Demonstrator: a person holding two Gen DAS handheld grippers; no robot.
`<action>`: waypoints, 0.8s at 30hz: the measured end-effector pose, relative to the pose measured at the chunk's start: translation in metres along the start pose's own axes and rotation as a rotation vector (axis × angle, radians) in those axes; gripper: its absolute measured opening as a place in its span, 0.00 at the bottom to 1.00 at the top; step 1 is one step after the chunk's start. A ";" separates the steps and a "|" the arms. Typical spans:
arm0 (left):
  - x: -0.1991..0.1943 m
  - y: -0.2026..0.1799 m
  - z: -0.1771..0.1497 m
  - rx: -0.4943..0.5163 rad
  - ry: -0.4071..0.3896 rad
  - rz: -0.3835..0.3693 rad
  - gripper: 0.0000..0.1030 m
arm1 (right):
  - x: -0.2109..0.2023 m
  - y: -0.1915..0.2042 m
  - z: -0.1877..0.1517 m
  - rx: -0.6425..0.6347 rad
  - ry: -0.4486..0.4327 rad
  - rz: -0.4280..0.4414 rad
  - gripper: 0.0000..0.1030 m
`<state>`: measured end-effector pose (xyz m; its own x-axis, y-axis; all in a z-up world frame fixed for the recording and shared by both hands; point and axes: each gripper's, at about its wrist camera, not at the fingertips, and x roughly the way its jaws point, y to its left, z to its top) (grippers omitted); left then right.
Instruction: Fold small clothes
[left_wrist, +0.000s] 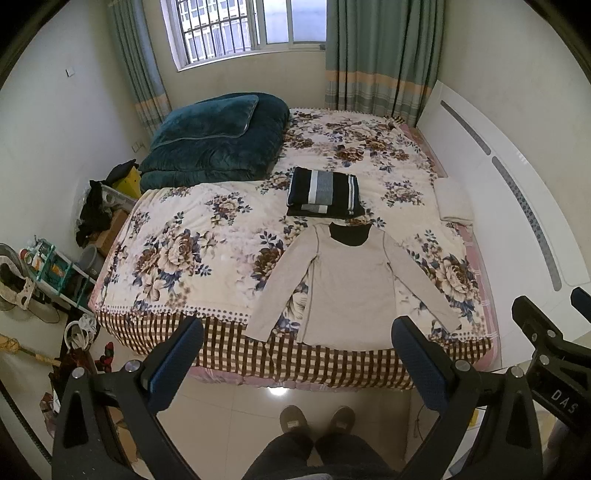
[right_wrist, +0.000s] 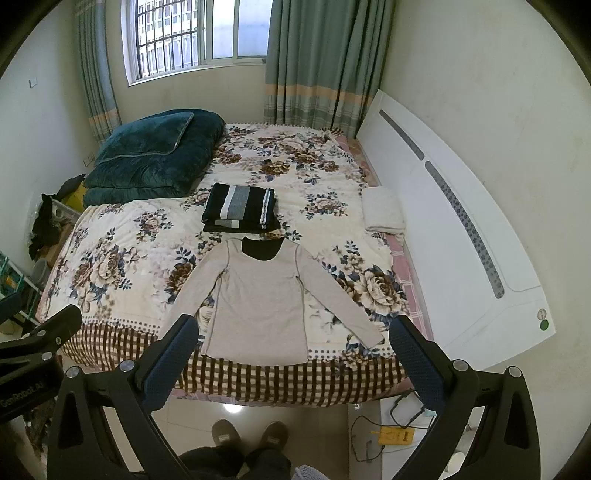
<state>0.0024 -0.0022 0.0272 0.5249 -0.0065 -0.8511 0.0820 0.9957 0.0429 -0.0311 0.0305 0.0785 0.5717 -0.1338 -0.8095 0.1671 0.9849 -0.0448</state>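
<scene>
A small grey long-sleeved top (left_wrist: 349, 288) with a dark collar lies flat and spread out near the front edge of the bed, sleeves angled outward; it also shows in the right wrist view (right_wrist: 258, 306). Behind it sits a folded stack of dark striped clothes (left_wrist: 323, 192), also in the right wrist view (right_wrist: 240, 208). My left gripper (left_wrist: 297, 332) is open and empty, held above the floor short of the bed's edge. My right gripper (right_wrist: 293, 330) is open and empty, at about the same distance from the top's hem.
The bed has a floral cover (left_wrist: 192, 236) and a white headboard (right_wrist: 461, 236) on the right. A folded teal quilt (left_wrist: 218, 140) lies at the far left, a white folded cloth (right_wrist: 382, 208) at the right. Clutter (left_wrist: 55, 273) stands left; cables (right_wrist: 384, 432) lie on the floor.
</scene>
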 end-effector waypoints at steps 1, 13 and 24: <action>0.000 0.000 -0.001 -0.001 0.001 -0.001 1.00 | 0.001 0.000 -0.001 0.001 0.000 0.000 1.00; -0.003 -0.001 0.000 -0.002 -0.004 -0.003 1.00 | -0.002 0.001 0.000 0.000 -0.003 -0.003 1.00; -0.004 -0.001 -0.001 -0.005 -0.004 -0.004 1.00 | -0.001 0.002 -0.003 -0.001 -0.005 -0.001 1.00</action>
<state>-0.0008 -0.0027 0.0299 0.5278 -0.0110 -0.8493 0.0802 0.9961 0.0369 -0.0340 0.0330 0.0776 0.5759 -0.1353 -0.8062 0.1671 0.9849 -0.0459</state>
